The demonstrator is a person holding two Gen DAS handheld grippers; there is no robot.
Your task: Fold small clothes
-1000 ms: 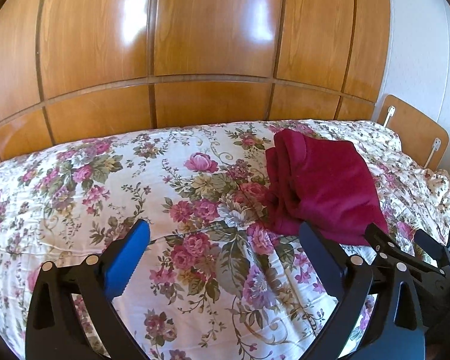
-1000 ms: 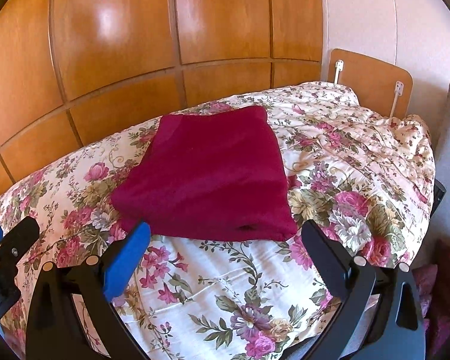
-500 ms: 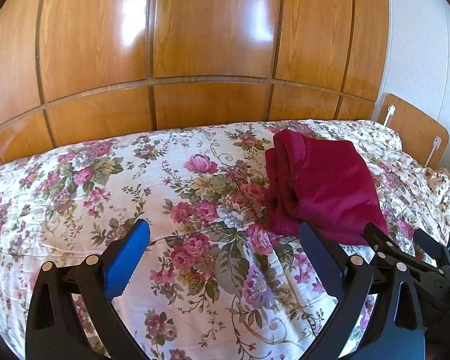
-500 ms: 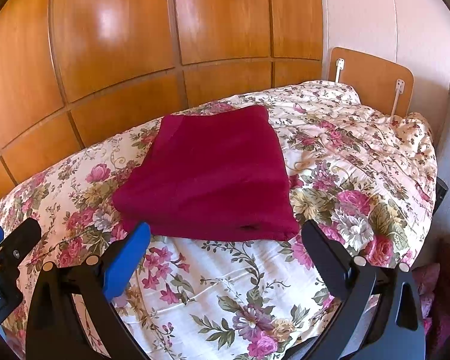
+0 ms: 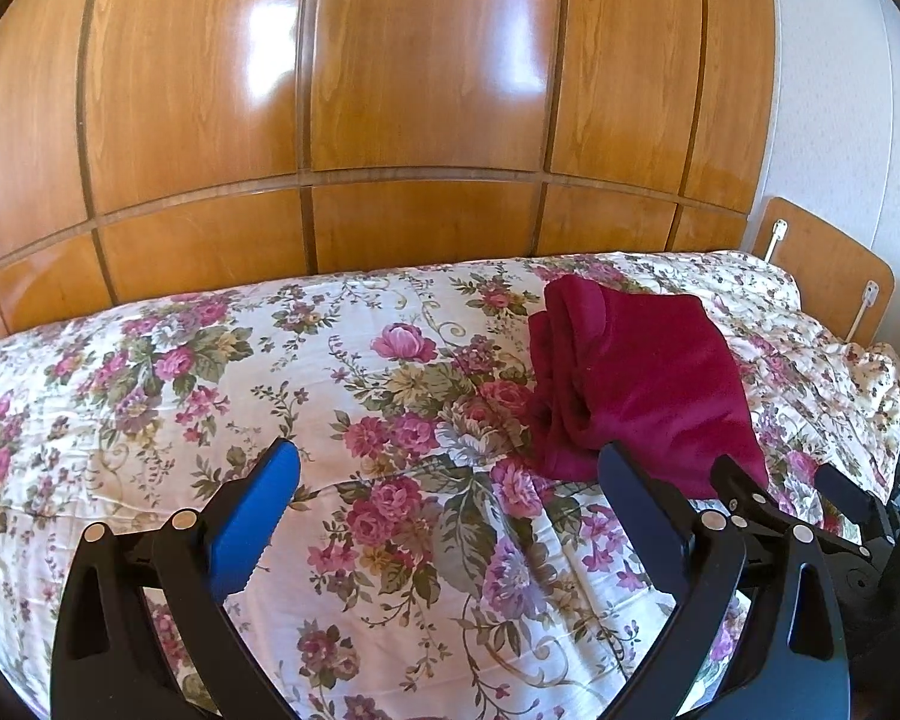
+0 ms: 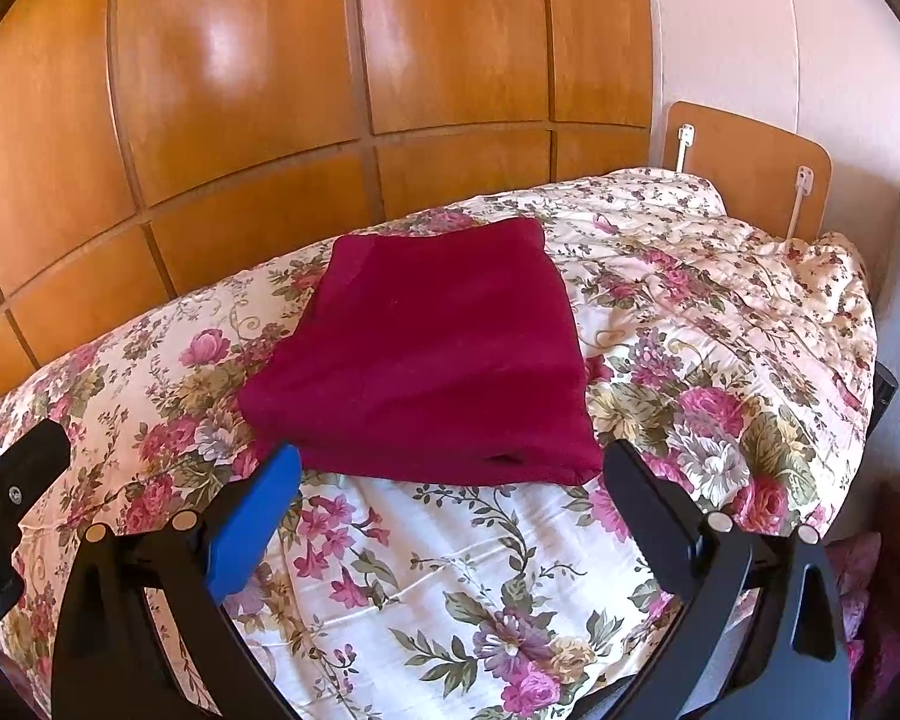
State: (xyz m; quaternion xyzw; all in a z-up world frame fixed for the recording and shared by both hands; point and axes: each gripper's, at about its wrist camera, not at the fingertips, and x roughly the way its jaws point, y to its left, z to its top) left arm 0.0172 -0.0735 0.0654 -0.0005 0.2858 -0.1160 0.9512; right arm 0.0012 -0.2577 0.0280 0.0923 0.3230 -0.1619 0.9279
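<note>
1. Cloth (image 6: 432, 360): dark red, soft, folded into a thick flat square. Lies on top of the flowery bed cover (image 6: 462, 564), near the wooden wall panels (image 6: 228, 120). Looks light and floppy, likely to sag or fall open if lifted by one corner.
2. Best taken by the near edge, at both front corners together, one claw on each. Small dark gap in that near edge, maybe an opening between layers.
3. Bunched, rolled layers along the left side, seen from the left camera (image 5: 636, 384). Could slip apart if tugged there.
4. Right claw (image 6: 450, 516): wide open, holding nothing, just in front of the near edge, not touching.
5. Left claw (image 5: 450, 516): wide open too, empty, over bare cover, off to the left of the cloth.
6. Plenty of soft, flat cover to the left and in front for moving. Less room behind, with the wall panels close.
7. Bed edge drops away on the right, near the small wooden board (image 6: 750, 174). Better kept away from that side.
</note>
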